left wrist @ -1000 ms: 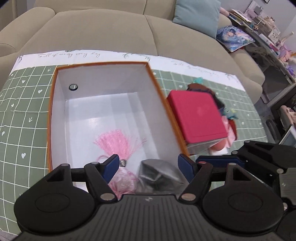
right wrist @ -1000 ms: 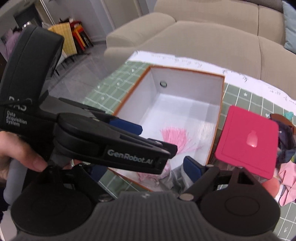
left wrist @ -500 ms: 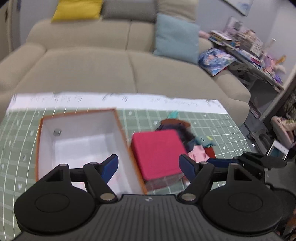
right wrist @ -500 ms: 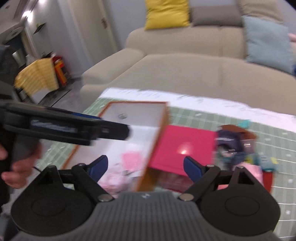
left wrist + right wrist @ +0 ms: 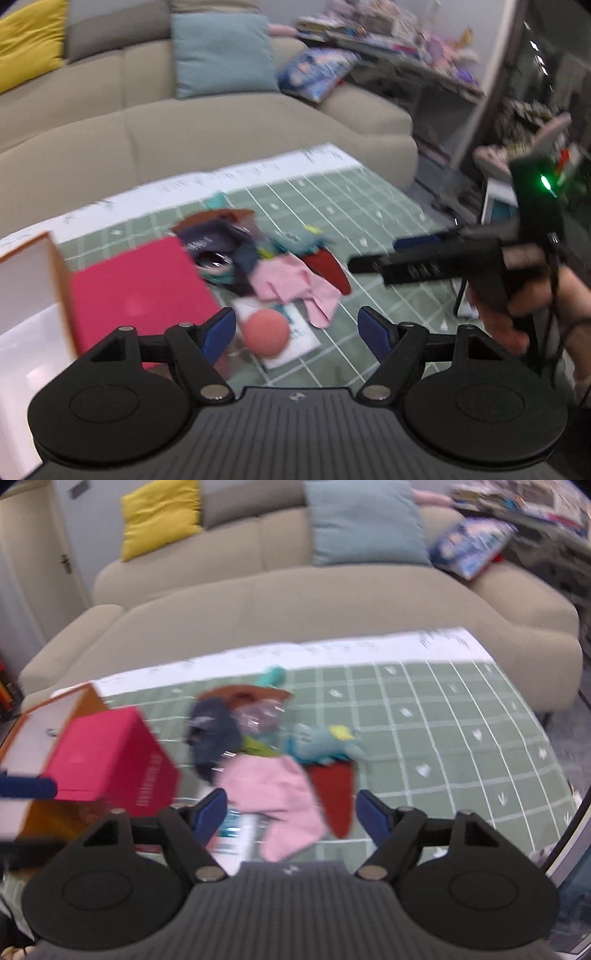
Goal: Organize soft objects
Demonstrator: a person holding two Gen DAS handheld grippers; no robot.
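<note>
Left claw (image 5: 296, 326) spread wide and empty, hovering over the near edge of the pile; right claw (image 5: 291, 812) also spread, nothing between its fingers, aimed at the pink cloth (image 5: 275, 794); both pictures blurred by motion, so fine detail is lost.

The soft things lie heaped on the green checked mat (image 5: 443, 716) on the bench, all loose: pink cloth nearest, a red felt piece (image 5: 334, 794) touching its right side, a navy cap (image 5: 212, 734) behind, a teal plush toy (image 5: 321, 740) beside that, a brown piece (image 5: 243, 694) at the back, and a salmon ball (image 5: 265, 334) on a white card near the left claw; the heap looks tangled, pieces overlapping.

The white box with orange rim (image 5: 40, 723) stands at the left, with a pink lid or smaller box (image 5: 110, 764) leaning against or over its right side; cannot tell which; the box's inside is not visible here.

Judgement: early to middle of the job; most of the pile is still outside the box; nothing is held now; next likely pick is the pink cloth or the ball; left to do: lift each piece over and drop it in the box.
</note>
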